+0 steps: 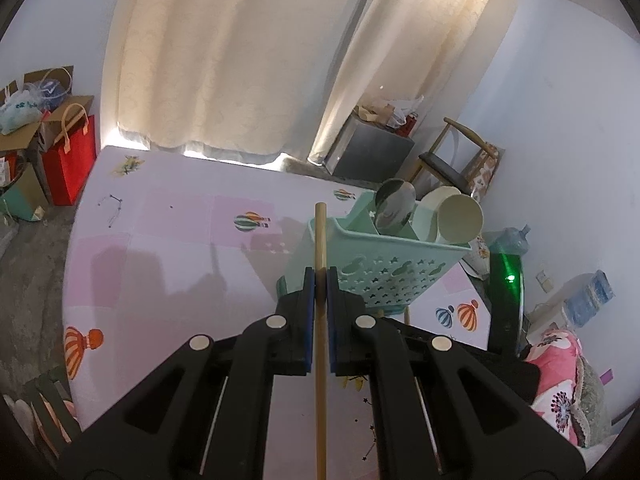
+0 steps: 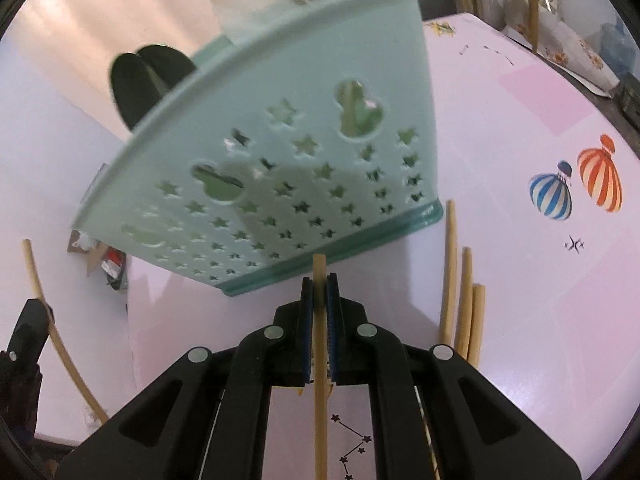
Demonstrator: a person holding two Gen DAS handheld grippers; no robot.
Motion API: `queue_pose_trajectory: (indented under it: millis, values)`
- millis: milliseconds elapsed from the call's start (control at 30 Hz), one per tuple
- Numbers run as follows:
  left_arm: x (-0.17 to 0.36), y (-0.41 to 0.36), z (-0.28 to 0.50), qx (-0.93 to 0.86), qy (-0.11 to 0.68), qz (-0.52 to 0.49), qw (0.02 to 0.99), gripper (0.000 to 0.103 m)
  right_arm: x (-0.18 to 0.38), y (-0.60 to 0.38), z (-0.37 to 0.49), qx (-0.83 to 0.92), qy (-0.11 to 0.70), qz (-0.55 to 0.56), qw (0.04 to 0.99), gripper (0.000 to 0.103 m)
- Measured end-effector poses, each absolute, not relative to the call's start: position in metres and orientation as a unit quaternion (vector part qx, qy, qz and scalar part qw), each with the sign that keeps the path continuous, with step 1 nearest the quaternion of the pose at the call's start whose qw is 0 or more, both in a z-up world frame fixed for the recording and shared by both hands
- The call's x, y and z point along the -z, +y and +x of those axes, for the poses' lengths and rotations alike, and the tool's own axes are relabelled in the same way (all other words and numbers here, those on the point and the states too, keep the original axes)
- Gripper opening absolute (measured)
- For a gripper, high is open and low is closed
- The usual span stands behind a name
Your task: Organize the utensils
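From the left wrist, the left tool (image 1: 320,285) is clenched on a bamboo chopstick (image 1: 321,236) that runs straight up between its blue pads and stands clear above them, its tip level with the near corner of the mint-green utensil holder (image 1: 384,276). That holder stands on the pink counter (image 1: 168,264), just beyond and to the right of the tool, its wall pierced with stars. A metal spoon (image 1: 394,206) and two pale round utensil heads (image 1: 460,218) stick out of its top. Cream curtains (image 1: 240,60) hang behind the counter, and a red bag (image 1: 70,160) sits on the floor at left. From the right wrist, the right tool (image 2: 320,296) is likewise clenched on a second chopstick (image 2: 319,276), whose short tip reaches up to the base of the utensil holder (image 2: 288,160), which fills the upper middle of the view. Three more loose chopsticks (image 2: 464,292) lie together on the counter (image 2: 540,300) just to the right of the tool. At far left the left tool's chopstick (image 2: 44,312) shows as a long curved line.
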State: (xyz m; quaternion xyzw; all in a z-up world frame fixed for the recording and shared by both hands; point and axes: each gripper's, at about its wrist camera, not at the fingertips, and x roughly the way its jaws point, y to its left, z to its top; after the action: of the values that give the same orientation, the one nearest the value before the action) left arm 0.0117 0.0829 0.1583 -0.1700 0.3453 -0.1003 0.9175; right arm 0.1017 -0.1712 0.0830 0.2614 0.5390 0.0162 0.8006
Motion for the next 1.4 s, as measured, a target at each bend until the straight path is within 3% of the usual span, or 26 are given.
queue_pose_trajectory:
  millis: [667,1100,1400]
  values:
    - [-0.179,0.091,0.027,0.117,0.293,-0.218,0.924,0.004,-0.159,-0.209,0.095,-0.056,0.417,0.31,0.853,0.007]
    - [-0.284,0.08,0.068,0.101,0.112,-0.195,0.969,0.004,-0.247,-0.265,0.12,-0.059,0.277,0.356,0.891,0.007]
    - [-0.251,0.042,0.119,0.035,0.073,-0.118,0.99,0.004,-0.261,-0.286,0.155,-0.047,0.248,0.349,0.903,0.007]
